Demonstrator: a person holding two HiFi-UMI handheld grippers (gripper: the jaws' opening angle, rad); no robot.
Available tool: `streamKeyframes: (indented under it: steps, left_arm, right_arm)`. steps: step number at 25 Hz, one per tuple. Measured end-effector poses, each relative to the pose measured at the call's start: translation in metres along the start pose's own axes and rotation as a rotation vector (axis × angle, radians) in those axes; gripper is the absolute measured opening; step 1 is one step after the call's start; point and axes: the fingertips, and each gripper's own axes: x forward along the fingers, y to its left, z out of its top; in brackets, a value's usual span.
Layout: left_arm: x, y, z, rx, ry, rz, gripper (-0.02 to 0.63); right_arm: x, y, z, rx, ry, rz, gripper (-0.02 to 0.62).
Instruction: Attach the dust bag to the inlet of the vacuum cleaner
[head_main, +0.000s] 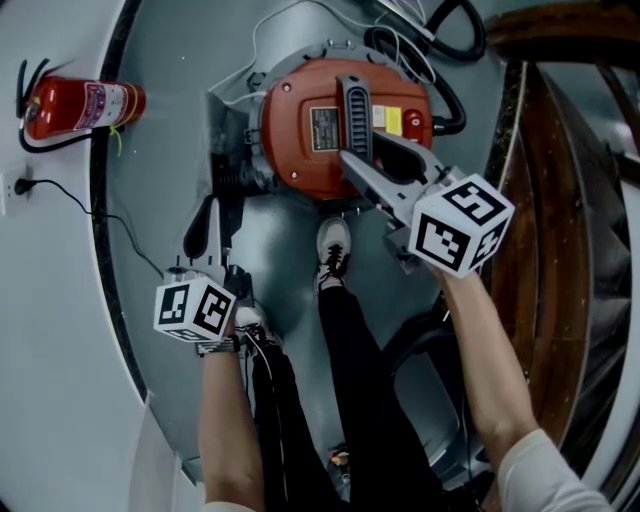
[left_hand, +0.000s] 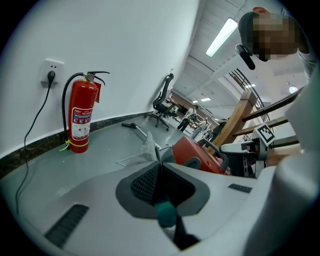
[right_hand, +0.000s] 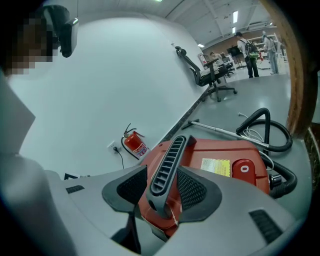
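The red vacuum cleaner (head_main: 300, 150) lies on the grey floor in the head view, with its dark grey slotted handle (head_main: 355, 110) on top. My right gripper (head_main: 368, 152) reaches over the vacuum (right_hand: 220, 160). The handle (right_hand: 167, 165) stands between its jaws, and the left pad is clear of it, so the right gripper (right_hand: 162, 186) is open. A pale grey dust bag (head_main: 228, 125) lies against the vacuum's left side. My left gripper (head_main: 212, 207) points at it from just below. Its pads meet, and the left gripper (left_hand: 159, 170) holds nothing I can make out. The bag (left_hand: 148, 145) shows beyond its tips.
A red fire extinguisher (head_main: 80, 105) stands by the curved wall, near a socket with a black cable (head_main: 20, 185). The black hose (head_main: 455, 30) coils behind the vacuum, and a metal tube (right_hand: 225, 131) lies there. A wooden stair rail (head_main: 560, 200) runs on the right. The person's shoes (head_main: 333, 250) are just below the vacuum.
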Motion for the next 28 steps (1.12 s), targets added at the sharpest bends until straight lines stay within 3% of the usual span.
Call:
streamKeyframes:
  steps: [7, 28]
  left_arm:
    - [0.000, -0.003, 0.000, -0.032, -0.008, 0.018, 0.018]
    - [0.008, -0.027, -0.010, -0.088, -0.033, -0.024, 0.026]
  right_arm:
    - [0.000, 0.001, 0.002, 0.055, -0.016, 0.011, 0.184]
    - [-0.001, 0.001, 0.000, 0.043, -0.032, 0.003, 0.184]
